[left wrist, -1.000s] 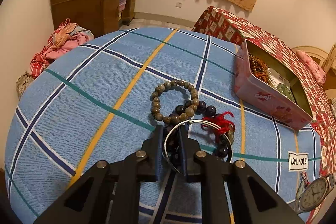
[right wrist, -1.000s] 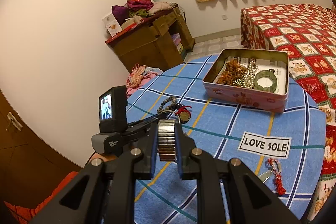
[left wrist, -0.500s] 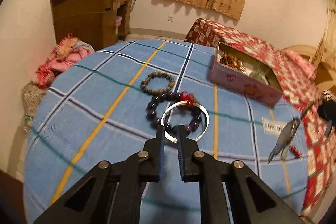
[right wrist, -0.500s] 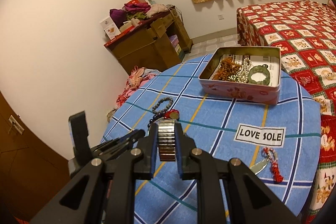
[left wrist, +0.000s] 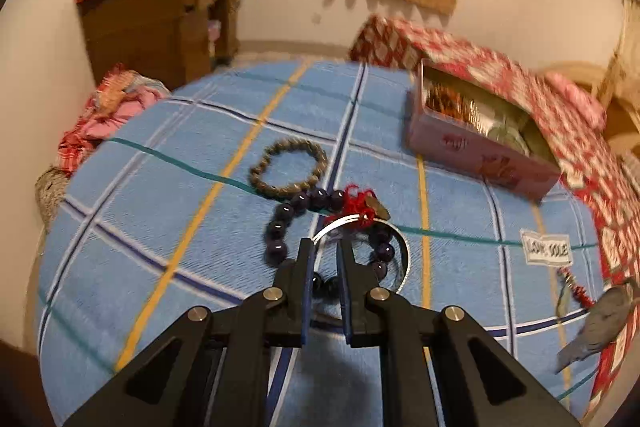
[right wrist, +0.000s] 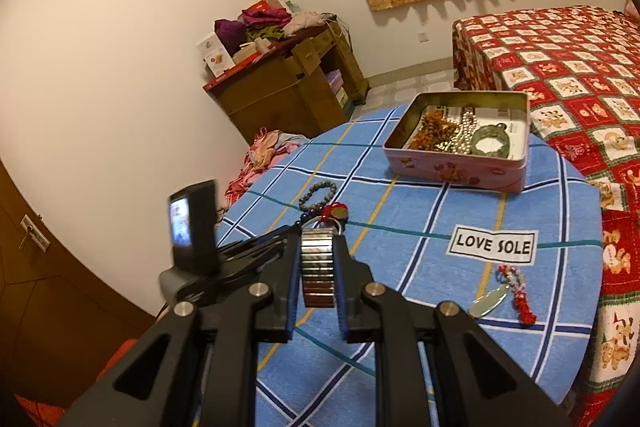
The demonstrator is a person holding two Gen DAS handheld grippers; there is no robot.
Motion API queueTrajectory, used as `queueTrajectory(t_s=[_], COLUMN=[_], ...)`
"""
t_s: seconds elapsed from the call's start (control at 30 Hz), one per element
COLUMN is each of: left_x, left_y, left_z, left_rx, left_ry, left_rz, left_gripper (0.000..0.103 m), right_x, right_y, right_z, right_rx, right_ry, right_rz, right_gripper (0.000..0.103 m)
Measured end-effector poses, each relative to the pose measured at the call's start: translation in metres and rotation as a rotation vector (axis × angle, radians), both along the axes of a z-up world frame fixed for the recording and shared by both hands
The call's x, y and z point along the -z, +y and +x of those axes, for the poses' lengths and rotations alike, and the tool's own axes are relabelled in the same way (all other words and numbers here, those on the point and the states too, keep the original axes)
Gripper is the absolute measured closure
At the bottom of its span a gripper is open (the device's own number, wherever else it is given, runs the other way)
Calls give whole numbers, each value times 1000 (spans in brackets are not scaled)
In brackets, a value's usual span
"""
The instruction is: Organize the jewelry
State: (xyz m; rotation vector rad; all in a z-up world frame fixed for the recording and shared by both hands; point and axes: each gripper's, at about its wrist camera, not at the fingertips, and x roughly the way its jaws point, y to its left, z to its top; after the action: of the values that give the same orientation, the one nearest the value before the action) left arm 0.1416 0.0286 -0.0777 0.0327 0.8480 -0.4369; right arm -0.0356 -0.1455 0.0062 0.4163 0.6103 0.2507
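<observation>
The left gripper (left wrist: 325, 247) is clenched on a thin silver bangle (left wrist: 403, 259), which it holds by the rim. The ring of the bangle stands out at about 1 o'clock from the fingertips, above a bracelet of dark round beads (left wrist: 280, 223) with a red tassel (left wrist: 358, 201). Whether the bangle touches these beads, I cannot tell. A bracelet of small brown beads (left wrist: 286, 169) lies flat on the blue checked tablecloth (left wrist: 160, 187), just at 11 o'clock from the dark beads.

The right gripper (right wrist: 317, 247) is clenched on the metal link band of a wristwatch (right wrist: 317, 269), which sits upright between its two fingers. At 1 o'clock from it, at the far side of the table, stands an open pink tin (right wrist: 460, 171). It contains orange beads, pearls and a green bangle. A pendant with red cord (right wrist: 504, 291) lies near the "LOVE SOLE" label (right wrist: 493, 245).
</observation>
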Motion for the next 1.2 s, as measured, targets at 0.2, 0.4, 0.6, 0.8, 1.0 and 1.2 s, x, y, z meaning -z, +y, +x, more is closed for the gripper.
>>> queueTrajectory(t_s=[0.2, 0.4, 0.6, 0.8, 1.0, 1.2], left_x=[5, 4, 3, 5, -30, -55], left_y=[-8, -6, -12, -17, 6, 30], left_z=[13, 18, 26, 25, -7, -44], left_rx=[22, 57, 62, 79, 60, 38], left_ry=[44, 64, 77, 42, -66, -124], left_rz=[60, 62, 110, 161, 3, -38], left_gripper=[92, 92, 90, 103, 103, 103], right_x=[3, 7, 7, 9, 6, 2], right_y=[-9, -9, -8, -12, -15, -15], right_z=[4, 7, 6, 8, 5, -1], right_rx=[21, 13, 9, 18, 31, 31], right_ry=[15, 28, 27, 34, 22, 12], right_rz=[18, 28, 29, 40, 44, 45], right_gripper=[85, 85, 85, 85, 85, 85])
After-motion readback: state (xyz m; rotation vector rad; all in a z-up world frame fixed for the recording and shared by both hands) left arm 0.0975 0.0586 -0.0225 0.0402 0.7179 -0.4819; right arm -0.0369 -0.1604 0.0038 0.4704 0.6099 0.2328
